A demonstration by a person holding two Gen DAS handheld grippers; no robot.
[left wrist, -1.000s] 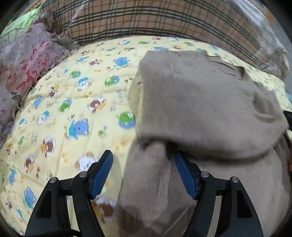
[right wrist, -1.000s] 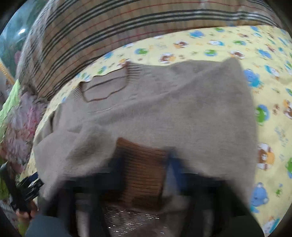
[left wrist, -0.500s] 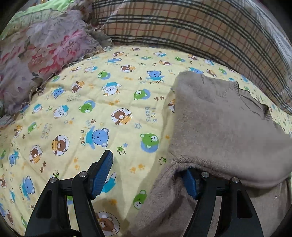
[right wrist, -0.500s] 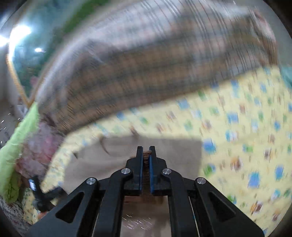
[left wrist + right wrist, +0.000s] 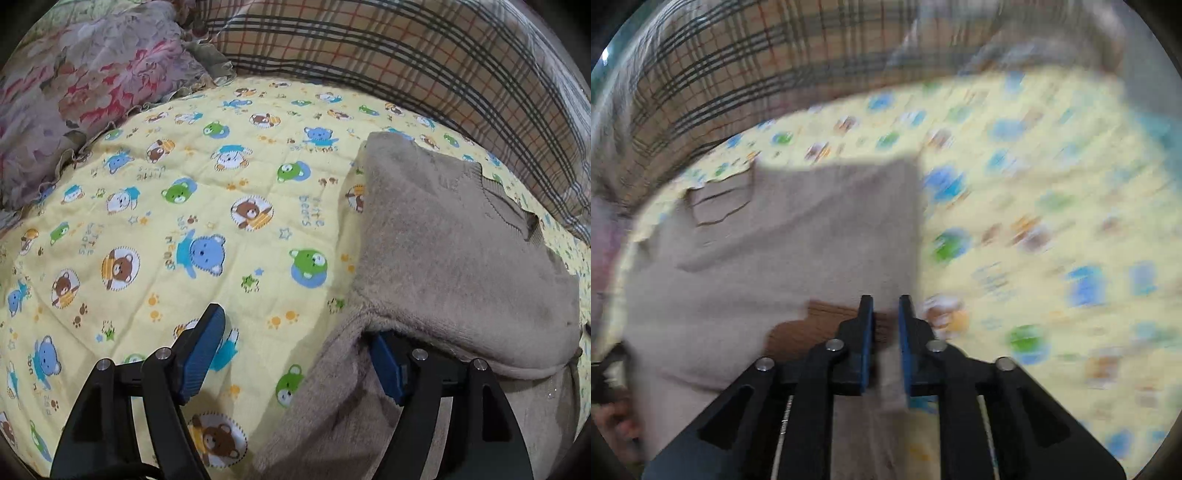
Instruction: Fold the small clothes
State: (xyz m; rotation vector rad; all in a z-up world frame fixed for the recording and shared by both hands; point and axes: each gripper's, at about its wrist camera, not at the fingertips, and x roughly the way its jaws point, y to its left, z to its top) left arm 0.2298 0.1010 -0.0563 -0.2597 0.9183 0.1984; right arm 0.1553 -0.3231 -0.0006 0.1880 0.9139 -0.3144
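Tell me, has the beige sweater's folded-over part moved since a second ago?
Yes. In the left wrist view the beige sweater has dropped flat and now ends well short of the plaid pillow, with more of the yellow bear quilt showing.

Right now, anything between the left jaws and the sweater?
Nothing visible. The left gripper stands open at the beige sweater: the sweater's folded edge drapes over one finger, and only bare bear-print quilt lies in the gap. The right gripper is opening near the brown cuff.

One sweater [image 5: 454,236], one quilt [image 5: 192,206], two pillows [image 5: 424,62]
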